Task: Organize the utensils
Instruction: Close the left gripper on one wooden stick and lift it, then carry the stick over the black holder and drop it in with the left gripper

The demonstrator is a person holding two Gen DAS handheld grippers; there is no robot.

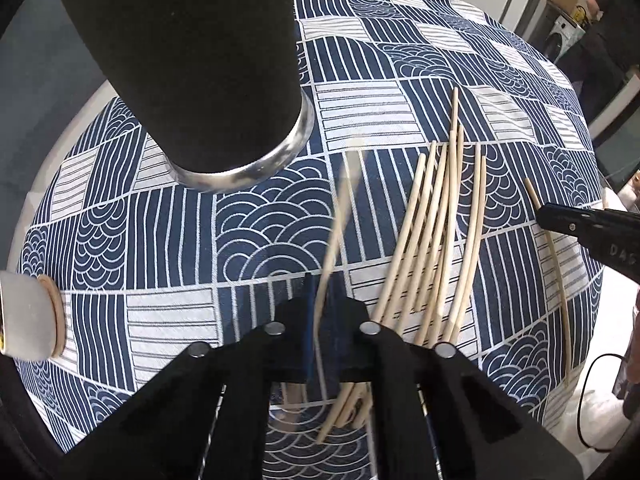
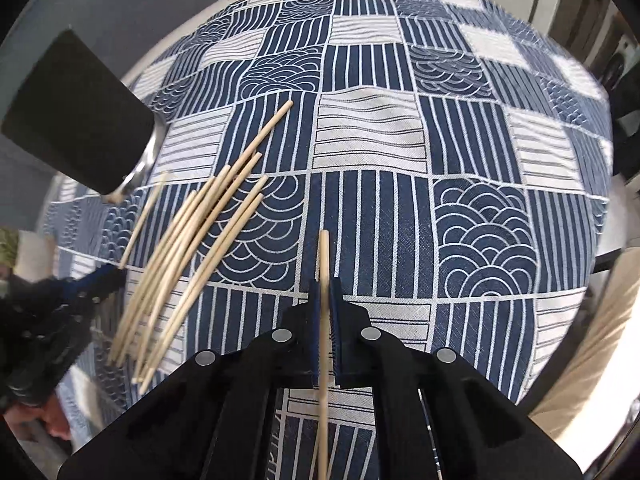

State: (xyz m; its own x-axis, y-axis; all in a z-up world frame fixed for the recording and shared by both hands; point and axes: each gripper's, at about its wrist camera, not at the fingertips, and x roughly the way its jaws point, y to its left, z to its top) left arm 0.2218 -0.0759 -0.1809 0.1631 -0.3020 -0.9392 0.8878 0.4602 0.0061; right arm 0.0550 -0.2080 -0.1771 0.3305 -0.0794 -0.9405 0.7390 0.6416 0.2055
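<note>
Several pale wooden chopsticks point(image 1: 436, 232) lie in a loose bundle on the blue-and-white patterned tablecloth point(image 1: 256, 216); they also show in the right wrist view point(image 2: 192, 256). My left gripper point(image 1: 322, 300) is shut on one chopstick point(image 1: 332, 240), blurred, pointing toward the black cylindrical holder point(image 1: 192, 60). My right gripper point(image 2: 326, 300) is shut on one chopstick point(image 2: 323, 256) above the cloth. The right gripper's finger point(image 1: 584, 224) shows at the right of the left wrist view over a lone chopstick point(image 1: 556, 264). The holder point(image 2: 76, 112) stands left in the right view.
A white cup with a wooden ring point(image 1: 32, 316) sits at the left table edge. The left gripper point(image 2: 80, 288) shows at the left of the right view. A washing machine point(image 1: 560, 36) stands in the background. A cable point(image 1: 592, 400) lies at right.
</note>
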